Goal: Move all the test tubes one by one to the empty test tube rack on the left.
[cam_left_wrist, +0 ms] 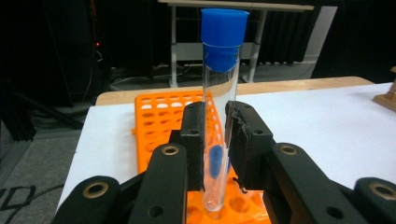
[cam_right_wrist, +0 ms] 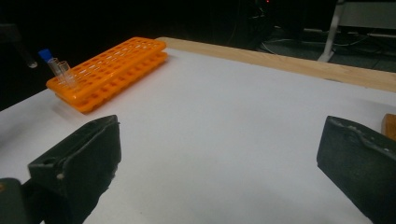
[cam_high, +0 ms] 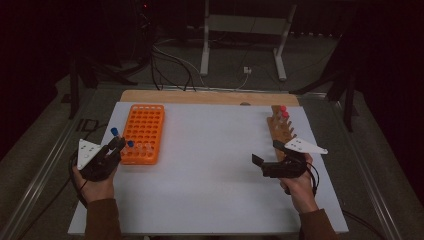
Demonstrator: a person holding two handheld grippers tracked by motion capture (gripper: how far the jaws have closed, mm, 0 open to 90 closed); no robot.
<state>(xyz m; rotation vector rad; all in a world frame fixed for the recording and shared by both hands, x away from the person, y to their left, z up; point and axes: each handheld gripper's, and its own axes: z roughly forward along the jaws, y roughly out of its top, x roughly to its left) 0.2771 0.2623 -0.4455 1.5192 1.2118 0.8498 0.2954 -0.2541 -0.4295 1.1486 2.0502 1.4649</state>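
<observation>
My left gripper (cam_left_wrist: 215,112) is shut on a clear test tube with a blue cap (cam_left_wrist: 224,32), held upright. Its rounded bottom hangs just over the near end of the orange tube rack (cam_left_wrist: 159,116). In the high view the left gripper (cam_high: 118,143) sits at the rack's (cam_high: 144,131) near left corner, with the held tube's cap (cam_high: 114,132) above it. A second blue-capped tube (cam_high: 130,144) stands in the rack beside it. My right gripper (cam_high: 267,153) stands open over bare white table, nothing between its jaws (cam_right_wrist: 219,135). From there the rack (cam_right_wrist: 112,63) shows far left.
A wooden tube stand (cam_high: 280,129) with two red-capped tubes (cam_high: 284,111) stands at the table's right, just beyond my right hand. The white tabletop (cam_high: 210,170) has a wooden strip (cam_high: 210,97) along its far edge. Cables and a metal frame lie on the floor behind.
</observation>
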